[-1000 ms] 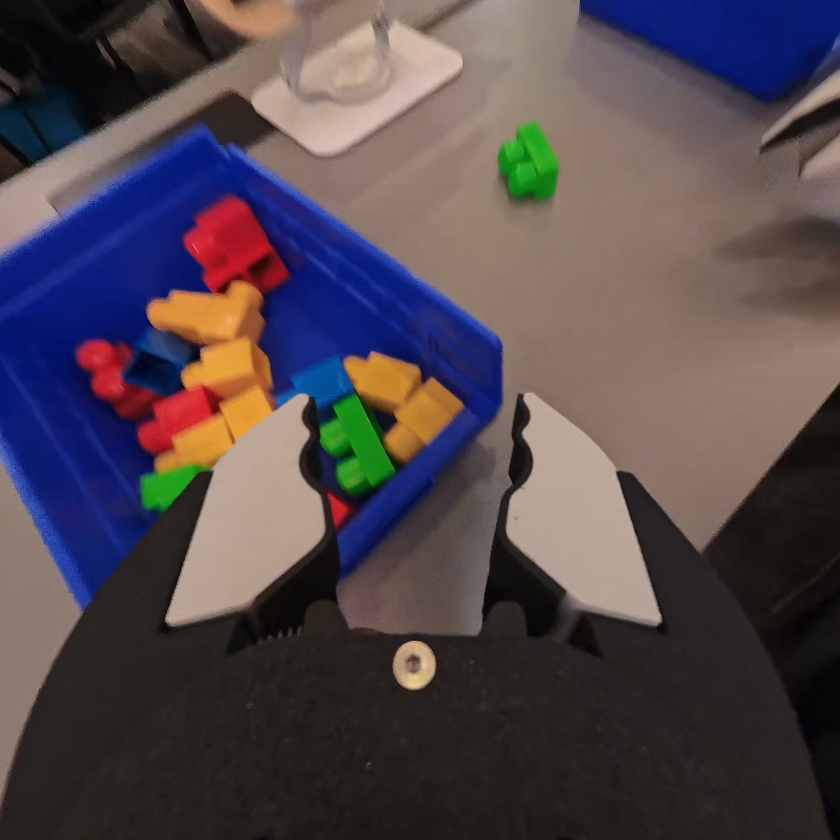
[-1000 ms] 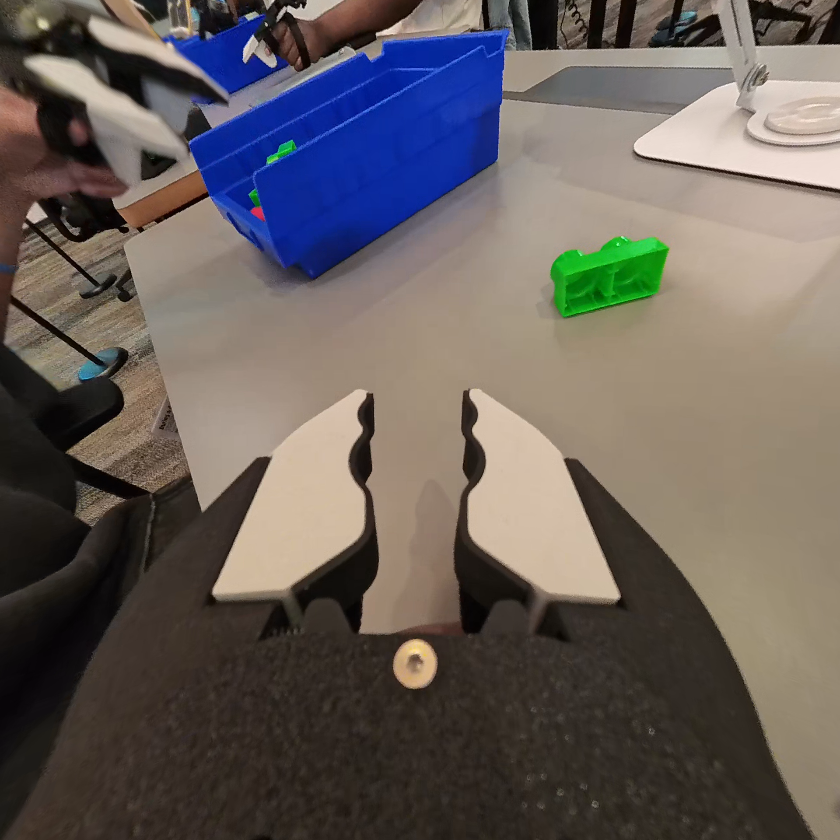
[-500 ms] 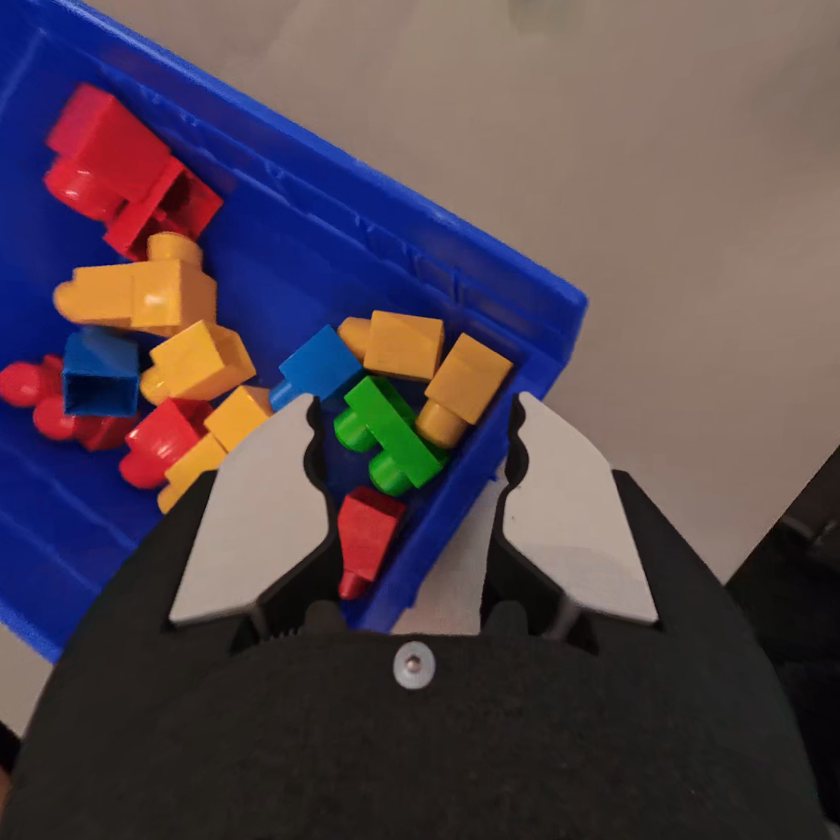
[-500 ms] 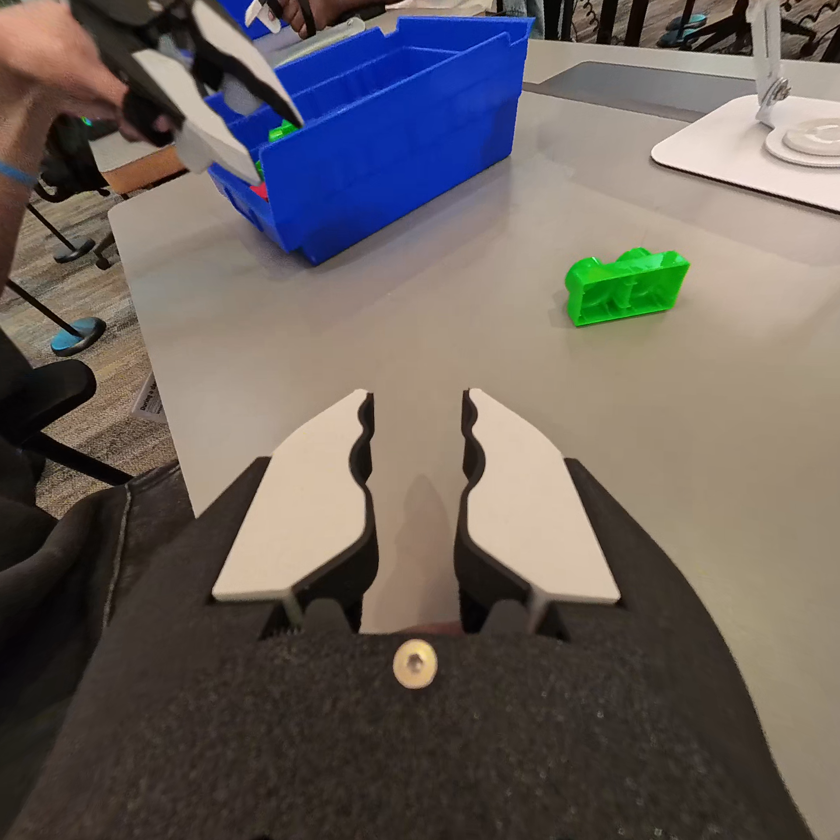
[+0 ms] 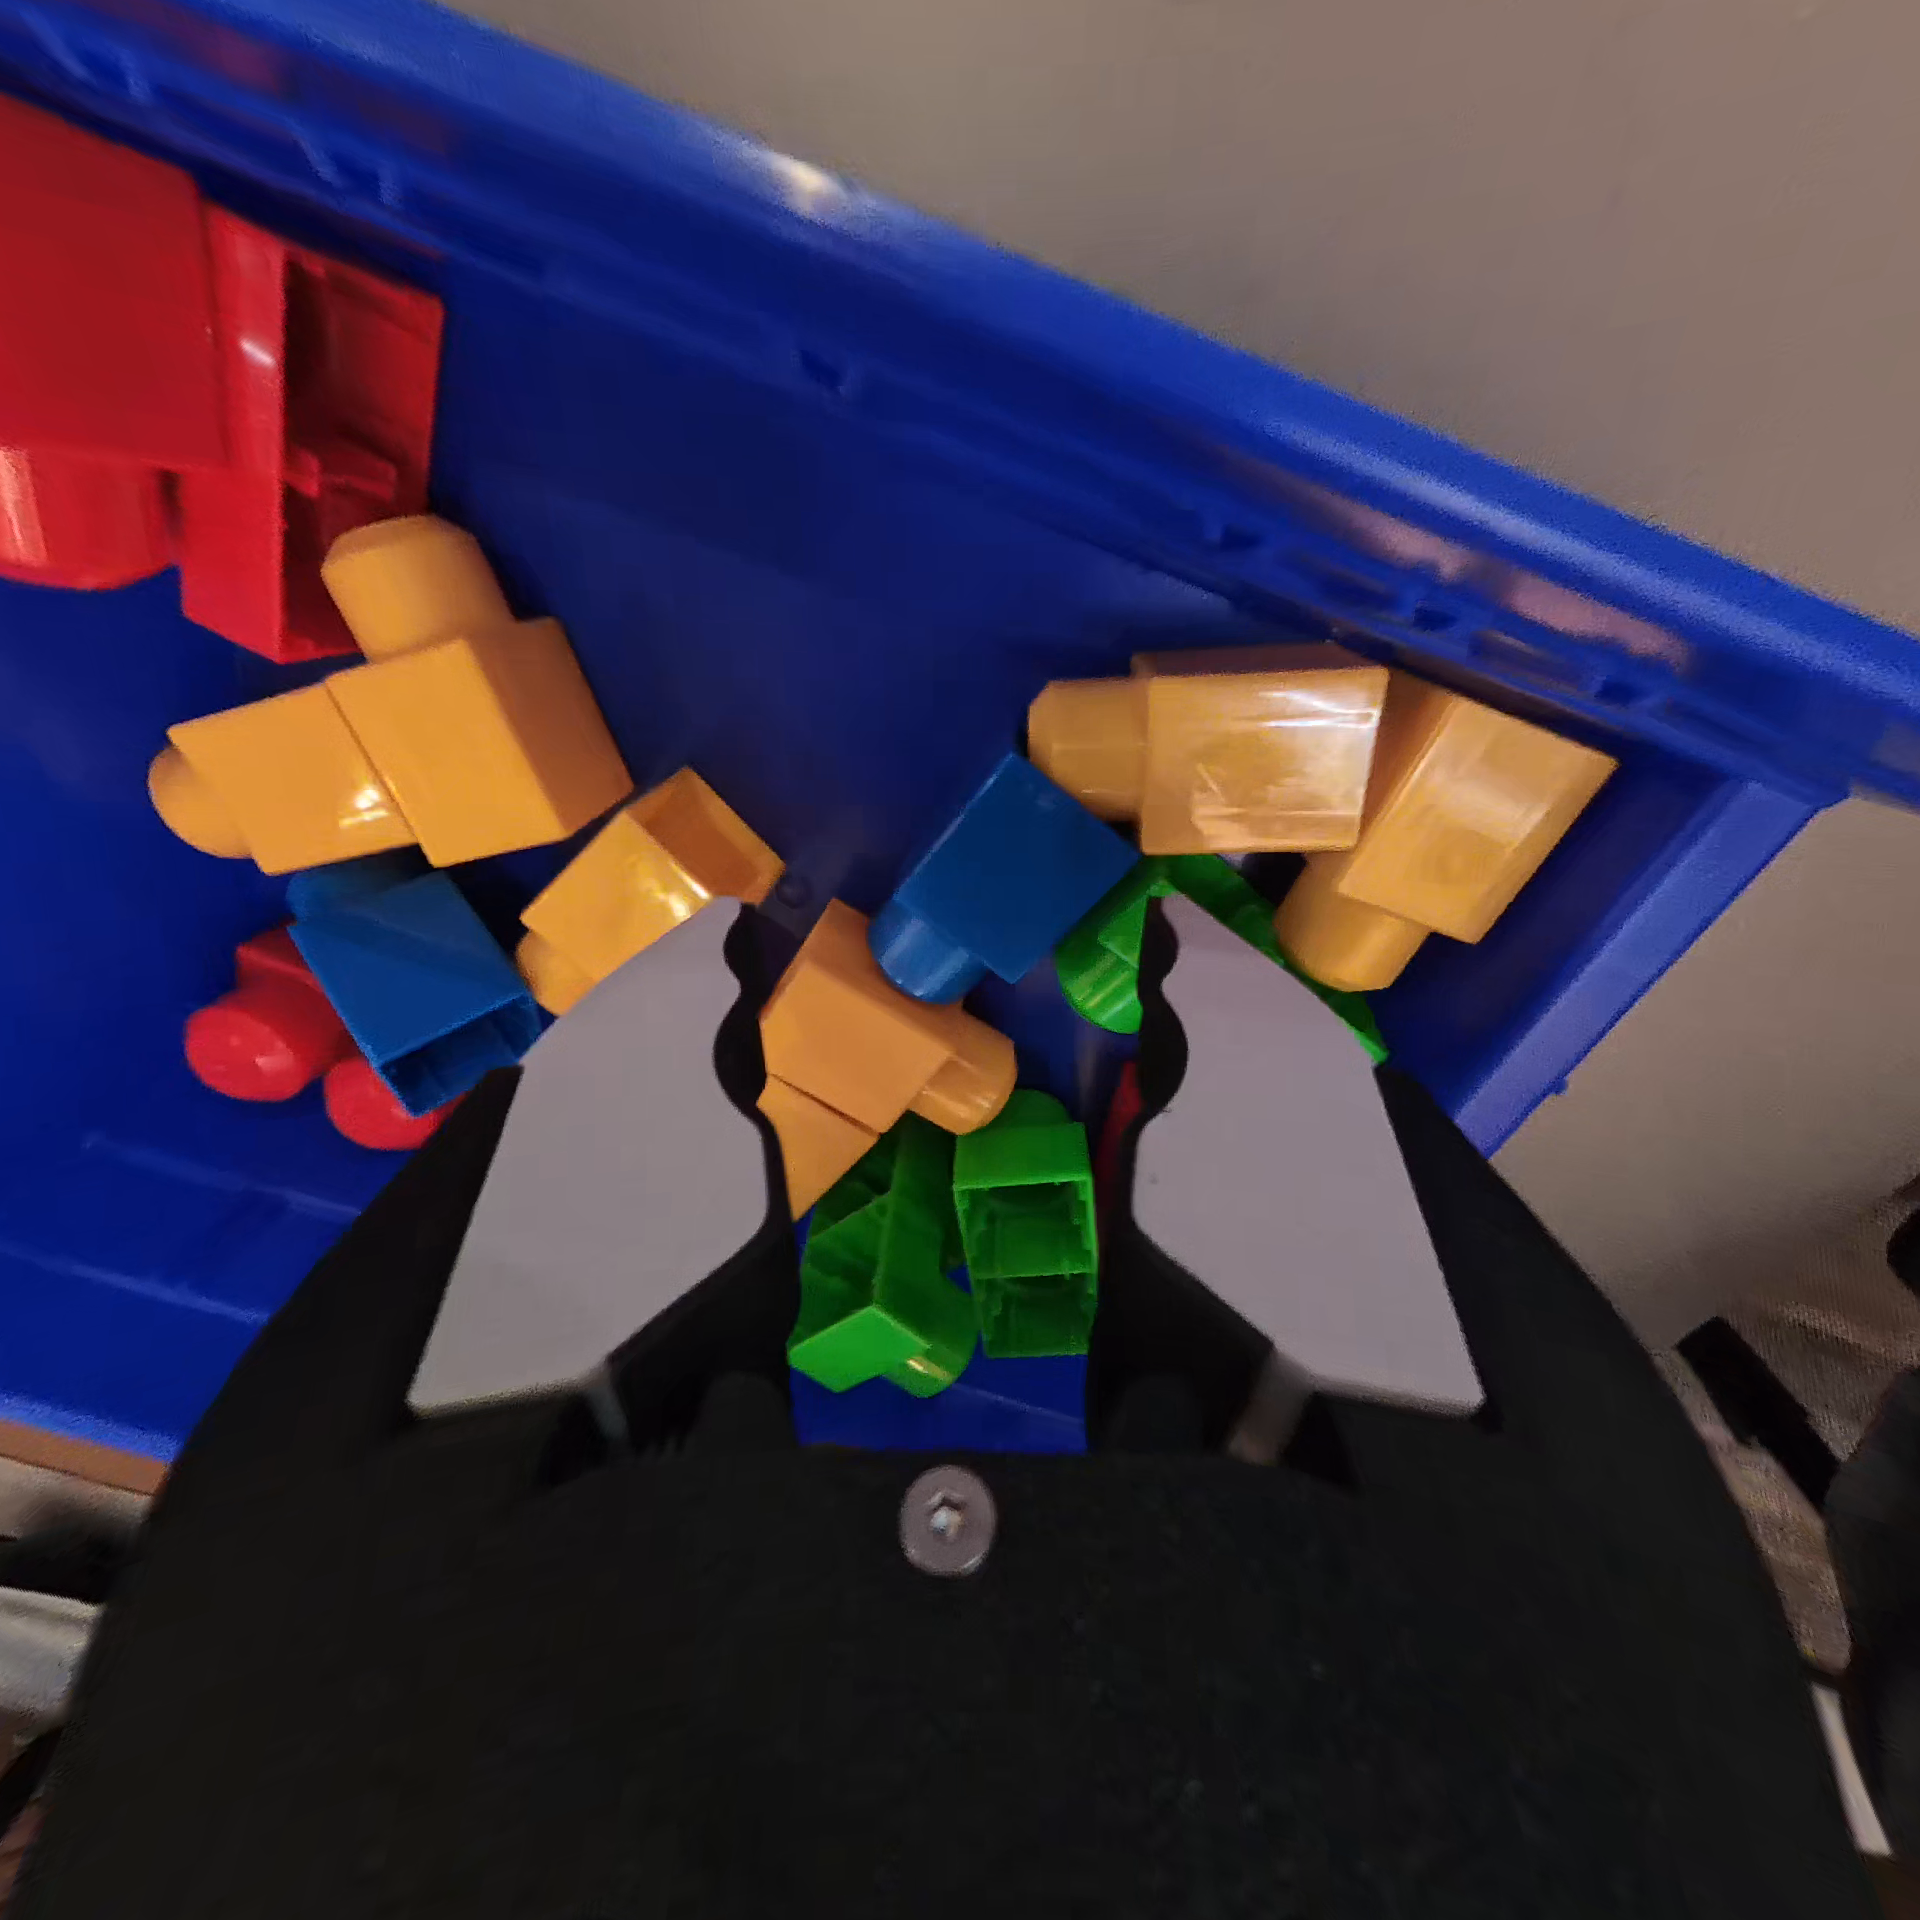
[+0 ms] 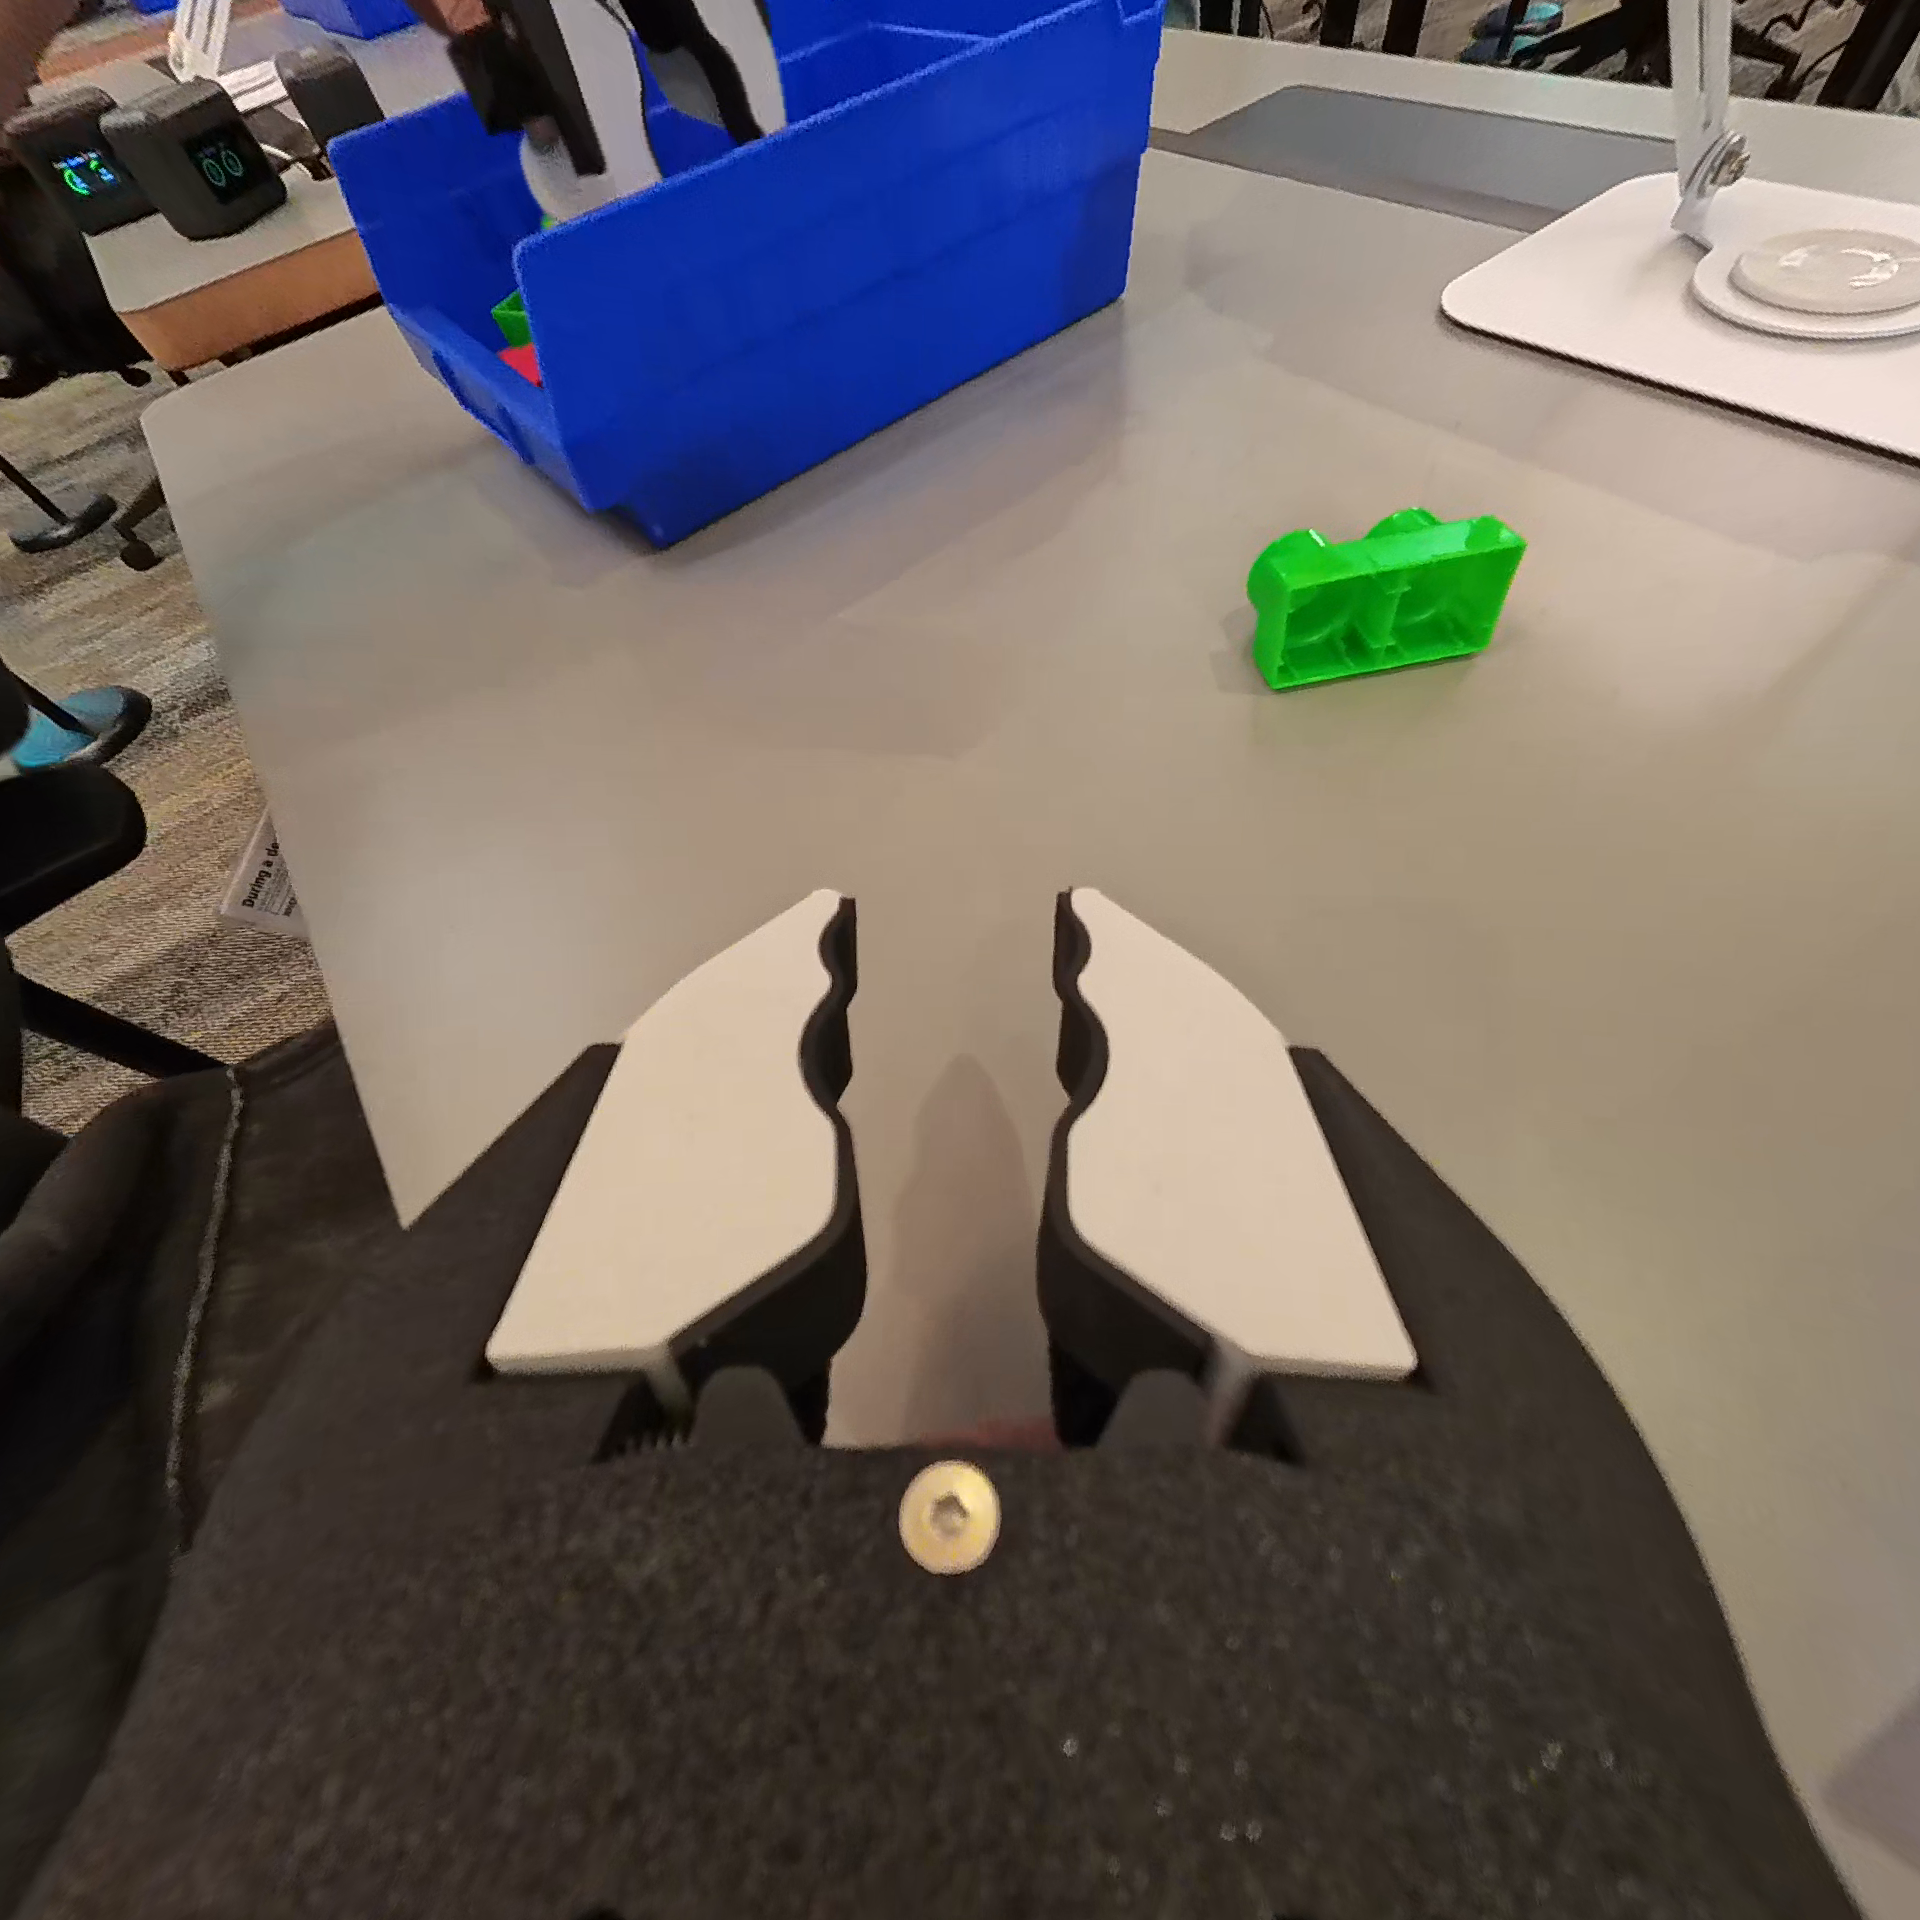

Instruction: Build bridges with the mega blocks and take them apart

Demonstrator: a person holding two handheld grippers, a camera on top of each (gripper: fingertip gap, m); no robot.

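Observation:
My left gripper [image 5: 940, 914] is open and reaches down into the blue bin [image 5: 935, 436], which holds several red, orange, blue and green blocks. An orange block [image 5: 868, 1029] and a blue block [image 5: 997, 894] lie between its fingers, with green blocks [image 5: 935, 1247] below them. In the right wrist view the left gripper [image 6: 644, 94] shows inside the bin [image 6: 831, 260]. My right gripper [image 6: 956, 909] is open and empty above the grey table [image 6: 727, 727]. A green two-stud block [image 6: 1387, 608] lies on its side on the table, ahead and to its right.
A white stand base [image 6: 1714, 312] sits at the far right of the table. The table's left edge [image 6: 260, 779] drops to carpet with chair legs. Small dark devices [image 6: 187, 166] stand on another table behind the bin. Across from one pair of fingers to the other is roughly 35 cm.
My left gripper has moved over the bin and down into it, close above the blocks. My right gripper has stayed open and has barely moved.

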